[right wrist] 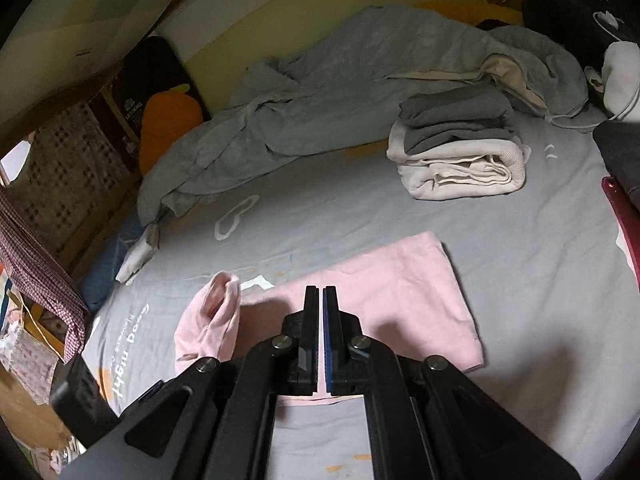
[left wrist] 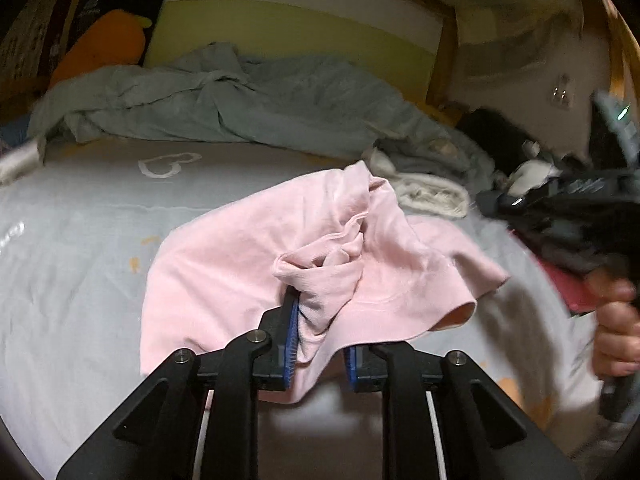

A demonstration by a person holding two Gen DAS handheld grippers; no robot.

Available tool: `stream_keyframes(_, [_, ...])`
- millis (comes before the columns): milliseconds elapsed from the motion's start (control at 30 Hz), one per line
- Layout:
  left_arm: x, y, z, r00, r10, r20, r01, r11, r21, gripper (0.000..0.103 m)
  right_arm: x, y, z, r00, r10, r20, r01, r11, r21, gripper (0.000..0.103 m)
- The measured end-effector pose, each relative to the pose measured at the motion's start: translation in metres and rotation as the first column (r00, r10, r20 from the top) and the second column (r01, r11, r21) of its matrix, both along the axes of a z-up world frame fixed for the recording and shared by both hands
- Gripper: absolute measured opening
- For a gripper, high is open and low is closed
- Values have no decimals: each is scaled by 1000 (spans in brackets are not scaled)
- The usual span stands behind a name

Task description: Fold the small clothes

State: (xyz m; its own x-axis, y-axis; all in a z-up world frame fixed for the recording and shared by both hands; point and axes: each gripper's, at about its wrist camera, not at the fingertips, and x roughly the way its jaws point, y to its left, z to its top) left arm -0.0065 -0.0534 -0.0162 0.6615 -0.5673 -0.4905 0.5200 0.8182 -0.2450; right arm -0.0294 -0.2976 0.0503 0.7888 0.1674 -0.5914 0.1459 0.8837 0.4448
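1. Left wrist: left tongs (left wrist: 320,340) narrow, bunched fold of the pink garment (left wrist: 248,264) pinched between the pads, rest draped on the grey bed sheet (left wrist: 80,220). A hand (left wrist: 616,328) at right edge.
2. Right wrist: right tongs (right wrist: 321,312) fully closed, empty, above the pink garment (right wrist: 400,292) lying on the sheet; folded stack (right wrist: 460,152) behind.
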Motion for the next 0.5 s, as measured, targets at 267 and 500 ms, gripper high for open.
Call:
stream_keyframes(267, [-1,-7,5,1000,30,-4,-30,999,19,24,5,25,-7,995,103,5,-103,995,1,1])
stream_keyframes(500, [16,-39,9,997,77,28,-78,995,67,21,-1,29,-1,996,80,27,-78,995,-65,1])
